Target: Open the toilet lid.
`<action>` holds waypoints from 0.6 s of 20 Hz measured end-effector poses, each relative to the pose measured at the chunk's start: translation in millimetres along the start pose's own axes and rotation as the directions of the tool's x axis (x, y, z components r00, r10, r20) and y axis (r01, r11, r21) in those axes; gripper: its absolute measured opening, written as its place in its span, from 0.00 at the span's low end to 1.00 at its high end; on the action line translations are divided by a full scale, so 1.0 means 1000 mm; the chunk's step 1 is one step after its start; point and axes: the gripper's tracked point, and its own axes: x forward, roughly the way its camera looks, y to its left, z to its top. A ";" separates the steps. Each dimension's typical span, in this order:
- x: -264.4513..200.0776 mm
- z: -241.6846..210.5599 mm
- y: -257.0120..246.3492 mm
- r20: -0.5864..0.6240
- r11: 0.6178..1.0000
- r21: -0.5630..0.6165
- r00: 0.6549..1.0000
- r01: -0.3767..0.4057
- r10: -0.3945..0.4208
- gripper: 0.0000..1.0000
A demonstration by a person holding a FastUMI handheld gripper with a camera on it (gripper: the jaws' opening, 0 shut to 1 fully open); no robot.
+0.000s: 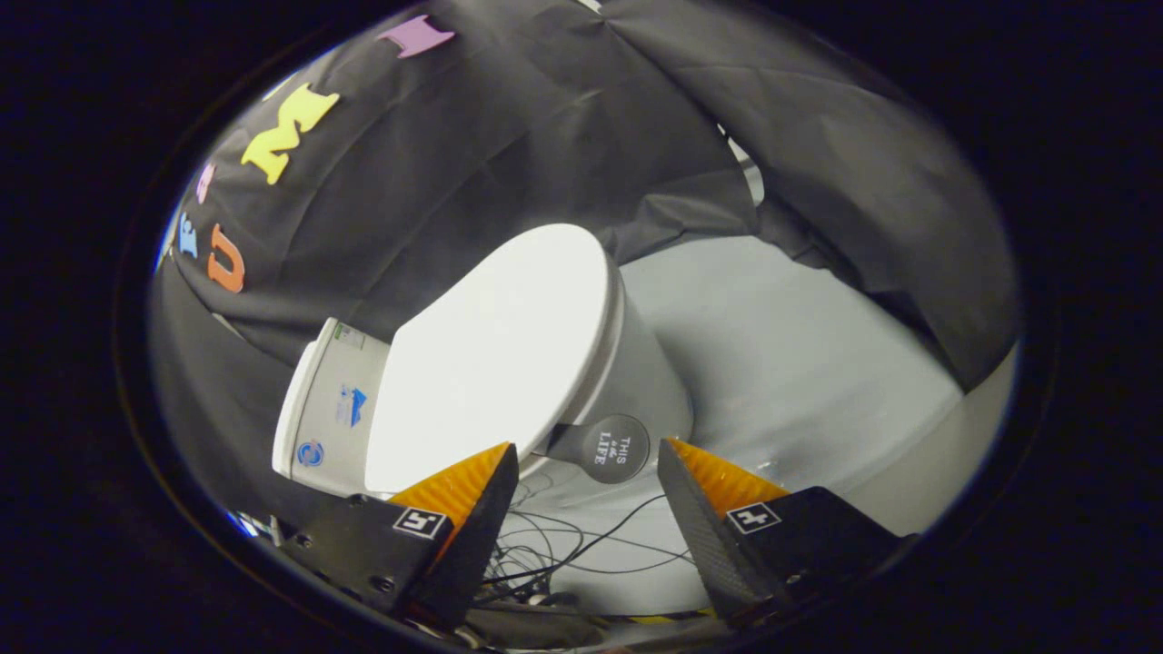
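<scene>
The hand-held gripper (586, 477) is released, fingers spread, grasping nothing. Just ahead between them sits the dark round lift tab (604, 447), fixed to the near rim of the closed toilet lid (495, 350), whose long axis runs far-right.

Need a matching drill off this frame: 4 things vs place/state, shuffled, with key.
Things:
1. toilet lid
2. round grey handle tab
3. tongs
4. cables

Place or state:
A. open, holding nothing
B. closed, down on the bowl
C. sticks out from the lid's edge, just ahead of the fingers
D. loose on the floor, seen between the fingers

Pairs: 1-B, 2-C, 3-A, 4-D
</scene>
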 end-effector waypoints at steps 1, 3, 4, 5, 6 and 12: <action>0.003 -0.001 -0.001 -0.010 1.000 0.024 1.000 -0.016 0.016 0.94; 0.009 -0.002 -0.002 -0.017 0.996 0.070 0.998 -0.056 0.057 0.90; 0.012 0.000 -0.003 -0.011 0.993 0.097 0.997 -0.072 0.074 0.88; 0.015 0.003 -0.007 -0.008 0.987 0.132 0.996 -0.087 0.089 0.84; 0.015 0.003 -0.007 -0.005 0.978 0.178 0.994 -0.107 0.110 0.81; 0.019 0.013 -0.011 0.048 0.930 0.305 0.978 -0.207 0.202 0.57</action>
